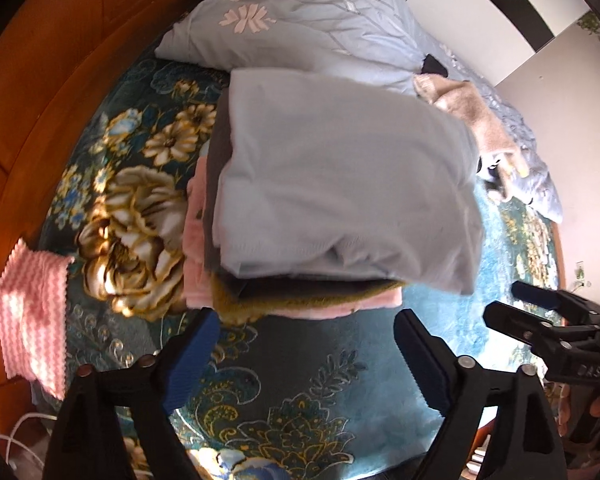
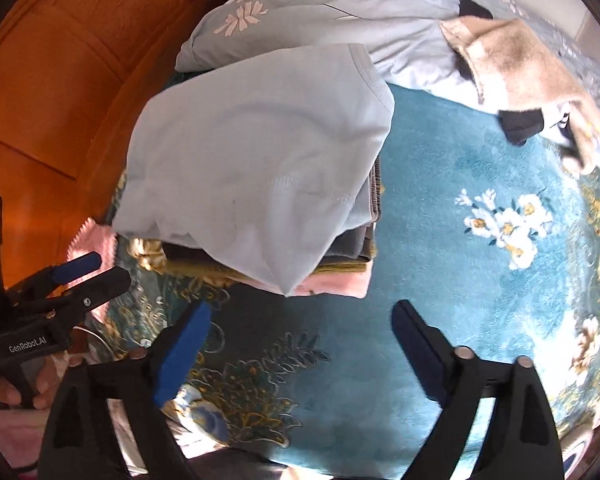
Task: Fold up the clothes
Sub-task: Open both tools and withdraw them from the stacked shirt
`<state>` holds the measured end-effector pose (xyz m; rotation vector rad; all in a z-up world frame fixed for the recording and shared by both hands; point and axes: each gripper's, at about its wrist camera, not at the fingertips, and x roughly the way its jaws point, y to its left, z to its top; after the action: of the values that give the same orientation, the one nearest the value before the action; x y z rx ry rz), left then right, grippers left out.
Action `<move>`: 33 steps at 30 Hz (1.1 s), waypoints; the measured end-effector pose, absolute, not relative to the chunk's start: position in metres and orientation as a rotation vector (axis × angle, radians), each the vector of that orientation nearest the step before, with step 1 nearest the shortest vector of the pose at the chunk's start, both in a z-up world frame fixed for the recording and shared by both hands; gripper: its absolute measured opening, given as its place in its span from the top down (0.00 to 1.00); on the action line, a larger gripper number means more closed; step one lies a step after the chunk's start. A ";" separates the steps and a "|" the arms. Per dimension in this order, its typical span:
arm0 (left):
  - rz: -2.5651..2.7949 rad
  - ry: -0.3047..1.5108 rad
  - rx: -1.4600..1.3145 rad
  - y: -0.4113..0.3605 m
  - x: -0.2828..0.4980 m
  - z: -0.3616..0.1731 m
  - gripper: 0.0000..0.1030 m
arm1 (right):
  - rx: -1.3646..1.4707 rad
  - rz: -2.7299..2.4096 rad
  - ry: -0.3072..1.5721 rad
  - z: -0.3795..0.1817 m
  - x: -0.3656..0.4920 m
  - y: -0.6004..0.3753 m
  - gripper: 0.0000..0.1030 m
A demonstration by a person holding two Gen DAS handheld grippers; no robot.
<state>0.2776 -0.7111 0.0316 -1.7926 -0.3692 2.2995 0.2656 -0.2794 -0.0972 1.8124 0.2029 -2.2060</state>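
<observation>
1. Pink-and-white zigzag knit cloth [image 1: 32, 320]: at the bed's left edge, against the orange wooden bed frame [image 1: 40, 100], well apart from the pile.
2. My left gripper [image 1: 306, 344]: jaws spread wide, nothing between them, hovering over the teal floral bedspread [image 1: 292, 392].
3. Folded pale-blue cotton garment [image 1: 340, 184]: tops a stack of folded clothes [image 1: 300, 300] (grey, olive, pink layers) mid-bed, directly ahead of both grippers, just beyond the fingertips. I judge its long axis runs away from me toward the pale-blue floral quilt [image 1: 300, 20]; one corner droops over the stack's near right side.
4. My right gripper [image 2: 302, 340]: released, empty; its view has the drooping corner nearer.
5. Beige fleece garment [image 2: 520, 76]: unfolded, far right, on the quilt.
</observation>
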 end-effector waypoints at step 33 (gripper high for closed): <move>2.628 -0.268 -1.649 -0.722 0.308 0.047 0.00 | 1.546 -2.310 0.698 -0.076 0.312 -0.317 0.00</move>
<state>0.3077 -0.7217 0.0470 -1.6494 -0.2676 2.6277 0.3116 -0.3167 -0.0755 1.5463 0.6977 -2.3096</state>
